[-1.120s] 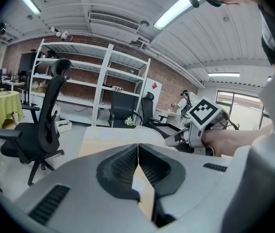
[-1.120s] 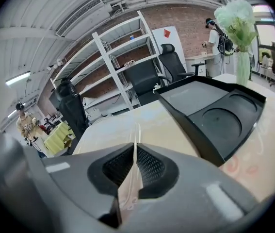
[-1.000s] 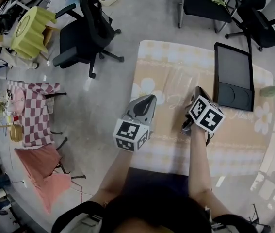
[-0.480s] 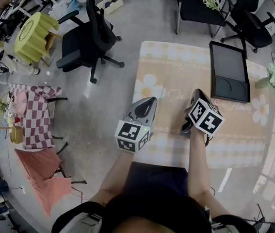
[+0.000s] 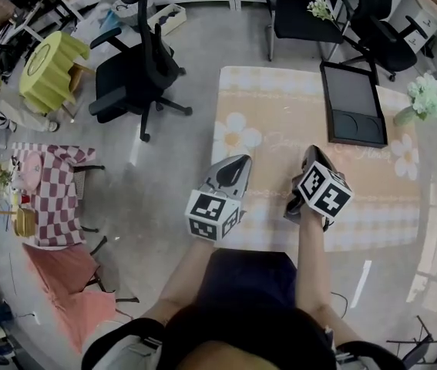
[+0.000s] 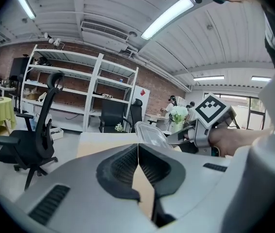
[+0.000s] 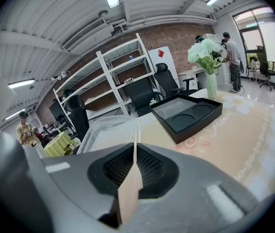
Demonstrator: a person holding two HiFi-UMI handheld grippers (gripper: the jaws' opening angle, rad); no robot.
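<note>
1. At the far left, on the floor beside the table (image 5: 280, 122), stands a black office chair (image 5: 137, 68). In the head view, chair and table both sit higher in the picture than a second ago. The person seems to have drawn back a little from the table's far end.
2. Over the table's near left edge hangs the left gripper (image 5: 237, 164), in much the same place as before. Its jaws are pressed together with nothing between them, and it touches nothing.
3. To its right, over the near middle of the table, is the right gripper (image 5: 310, 156), and here lies the real change.
   - A clear plastic container (image 7: 103, 130) now fills the space just ahead of its jaws, where a second ago only bare cloth showed.
   - The container's thin rim runs straight into the seam between the closed jaws, so the gripper looks clenched on that rim.
   - The left gripper view shows the same container at the right gripper's tip, tilted and seemingly off the cloth.
   - The head view does not let the transparent plastic be made out.
4. At the far right of the table lies the black tray (image 5: 351, 91), with the flowers (image 5: 426, 99) just beyond its right side. A second ago the tray loomed close in the right gripper view. Now it sits well apart from that gripper. By the look of it, the right gripper alone carries the container at the table's near end. The left gripper has no share in the hold.
</note>
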